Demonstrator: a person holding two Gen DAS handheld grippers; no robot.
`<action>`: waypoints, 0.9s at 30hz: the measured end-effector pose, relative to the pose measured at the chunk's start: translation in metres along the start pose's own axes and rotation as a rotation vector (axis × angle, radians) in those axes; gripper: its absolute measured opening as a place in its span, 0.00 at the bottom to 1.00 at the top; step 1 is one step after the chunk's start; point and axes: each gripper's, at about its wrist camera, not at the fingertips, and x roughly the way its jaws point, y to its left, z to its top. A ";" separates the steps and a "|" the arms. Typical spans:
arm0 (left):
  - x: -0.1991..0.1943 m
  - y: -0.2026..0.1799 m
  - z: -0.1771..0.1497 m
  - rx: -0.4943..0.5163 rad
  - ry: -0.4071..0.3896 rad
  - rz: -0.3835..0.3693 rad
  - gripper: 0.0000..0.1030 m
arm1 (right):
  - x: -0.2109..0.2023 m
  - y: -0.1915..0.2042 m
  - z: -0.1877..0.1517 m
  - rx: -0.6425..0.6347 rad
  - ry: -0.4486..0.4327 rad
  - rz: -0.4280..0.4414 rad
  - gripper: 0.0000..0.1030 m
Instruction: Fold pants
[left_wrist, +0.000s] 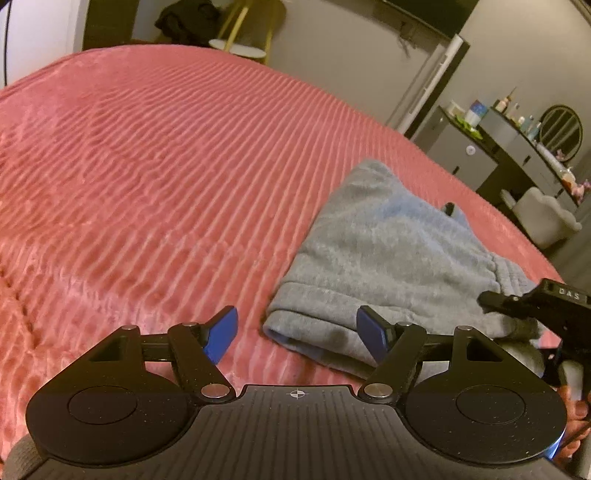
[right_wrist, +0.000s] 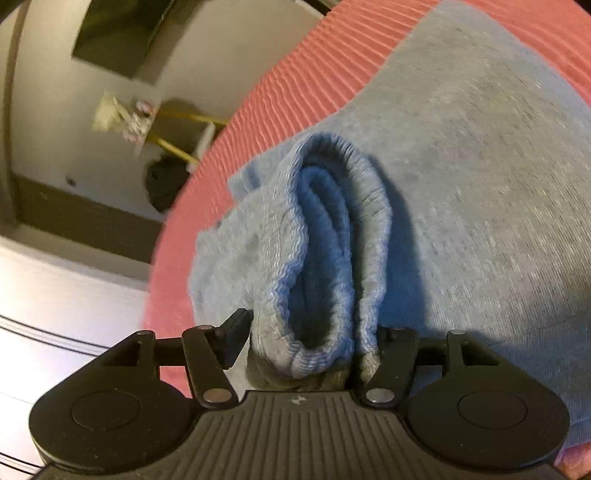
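We see the grey pants (left_wrist: 388, 251) lying folded into a thick bundle on the pink ribbed blanket (left_wrist: 147, 166). Our left gripper (left_wrist: 297, 334) hangs over the blanket with its blue pads (left_wrist: 221, 334) spread wide and nothing between them. The near folded edge of the pants sits just ahead of the right-hand pad and partly behind it, while the left-hand pad stands over bare blanket. The pants do not reach into the gap, as far as we can tell from this angle.

On the far right of that view we see our right gripper (left_wrist: 517, 306) coming in low over the pants at their near end.

From its own camera, the right gripper (right_wrist: 312, 338) has a bunched, ribbed hem of the pants (right_wrist: 480, 184) sitting squarely between its fingers. The roll of cloth fills the gap from side to side: the right-hand finger (right_wrist: 397, 343) is pressed into the fabric and half buried by it, and the left-hand finger (right_wrist: 234, 339) touches the other flank of the roll. The fingers stand at a middling width, closed on that fold. Beyond the fingertips the rest of the pants spreads away to the right, with the blanket (right_wrist: 295, 74) edge showing to the left and above
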 end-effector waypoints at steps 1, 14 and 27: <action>0.001 0.001 0.001 -0.009 -0.002 0.000 0.74 | -0.003 0.015 0.001 -0.050 -0.015 -0.029 0.48; -0.002 0.006 0.001 -0.070 -0.017 -0.015 0.74 | -0.110 0.050 0.033 -0.171 -0.345 -0.013 0.41; 0.011 -0.002 0.001 -0.033 0.027 0.021 0.74 | -0.071 -0.034 0.019 -0.021 -0.142 -0.239 0.83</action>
